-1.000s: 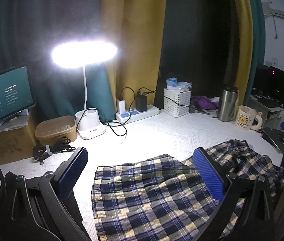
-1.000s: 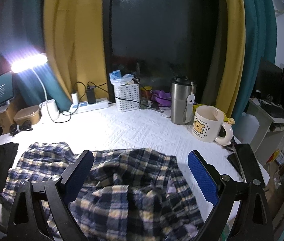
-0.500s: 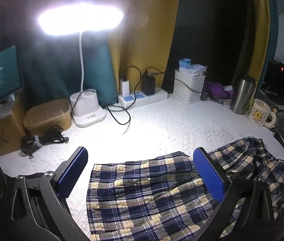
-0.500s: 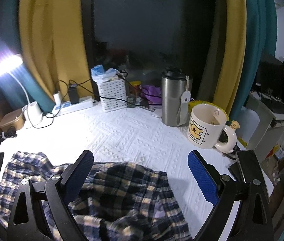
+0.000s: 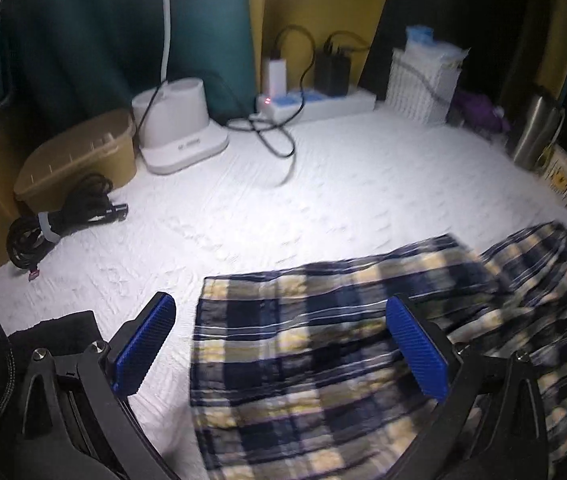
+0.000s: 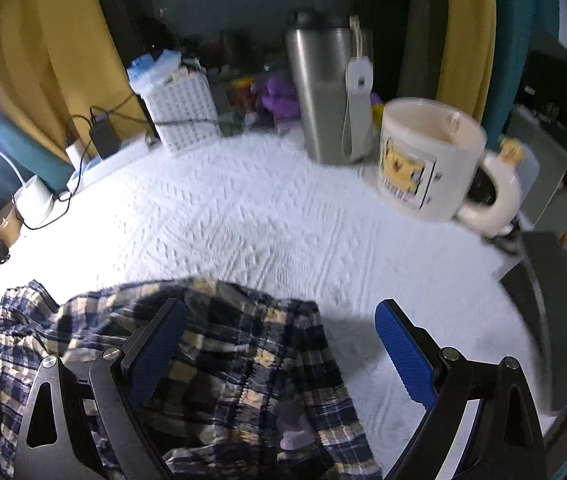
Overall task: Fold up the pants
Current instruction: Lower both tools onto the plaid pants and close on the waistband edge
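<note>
I find the plaid pants (image 5: 315, 352) soft, light and rumpled beneath both wide-open, empty jaws; I would pinch an edge hem.

White textured table cover (image 5: 323, 184); plaid pants (image 5: 315, 344), mug (image 6: 427, 160), steel tumbler (image 6: 323, 92), lamp base (image 5: 179, 128)

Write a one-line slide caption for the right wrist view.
Open right gripper poised above rumpled plaid pants on a white textured table cover, mug and steel tumbler behind.

white textured tabletop (image 5: 343, 184), yellow curtain (image 6: 43, 56), teal curtain (image 5: 83, 40)
</note>
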A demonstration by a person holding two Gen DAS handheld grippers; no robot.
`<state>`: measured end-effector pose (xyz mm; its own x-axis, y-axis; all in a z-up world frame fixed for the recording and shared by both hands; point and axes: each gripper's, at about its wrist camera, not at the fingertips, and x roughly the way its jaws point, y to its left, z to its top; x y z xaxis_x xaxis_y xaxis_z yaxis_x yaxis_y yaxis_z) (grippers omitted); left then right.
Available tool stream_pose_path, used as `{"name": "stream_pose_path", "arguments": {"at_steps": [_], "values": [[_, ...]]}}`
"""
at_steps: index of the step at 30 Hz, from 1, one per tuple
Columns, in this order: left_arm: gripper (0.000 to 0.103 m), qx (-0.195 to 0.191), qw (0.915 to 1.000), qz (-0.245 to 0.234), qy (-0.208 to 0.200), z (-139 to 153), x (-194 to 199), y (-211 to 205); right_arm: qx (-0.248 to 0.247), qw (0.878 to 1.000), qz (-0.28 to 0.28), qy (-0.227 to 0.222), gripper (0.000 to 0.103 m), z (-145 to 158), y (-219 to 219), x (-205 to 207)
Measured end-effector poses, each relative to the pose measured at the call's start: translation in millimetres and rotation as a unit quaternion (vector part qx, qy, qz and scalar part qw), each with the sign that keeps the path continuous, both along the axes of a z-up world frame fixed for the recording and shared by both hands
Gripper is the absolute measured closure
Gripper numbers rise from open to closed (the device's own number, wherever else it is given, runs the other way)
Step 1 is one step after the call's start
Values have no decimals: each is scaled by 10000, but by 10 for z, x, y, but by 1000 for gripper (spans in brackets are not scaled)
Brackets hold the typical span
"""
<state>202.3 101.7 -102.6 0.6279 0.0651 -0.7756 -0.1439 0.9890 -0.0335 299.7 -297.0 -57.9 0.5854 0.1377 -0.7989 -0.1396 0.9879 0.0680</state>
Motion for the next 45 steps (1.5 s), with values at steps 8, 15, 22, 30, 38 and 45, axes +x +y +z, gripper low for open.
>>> {"name": "stream_pose_path", "arguments": {"at_steps": [8,15,22,30,38,45], "values": [[11,-132,9993,-74,350,-189,109,60,58,9992,5,395,24,-281,24,97],[22,22,9993,-143,349,-243,114,24,-17,9995,68,322,59,-279,51,58],[82,-23,9995,-226,223,-190,137,-32,-63,9997,114,188,73,-245,85,11],[97,-245,9995,-174,-36,-60,203,0,-348,9993,51,-136,73,-91,130,-13],[97,112,9978,-464,-459,274,545,-70,-399,9977,-155,-523,74,103,152,68],[97,147,9985,-454,-257,140,807,-24,-431,9975,-396,-408,74,22,57,302]]}}
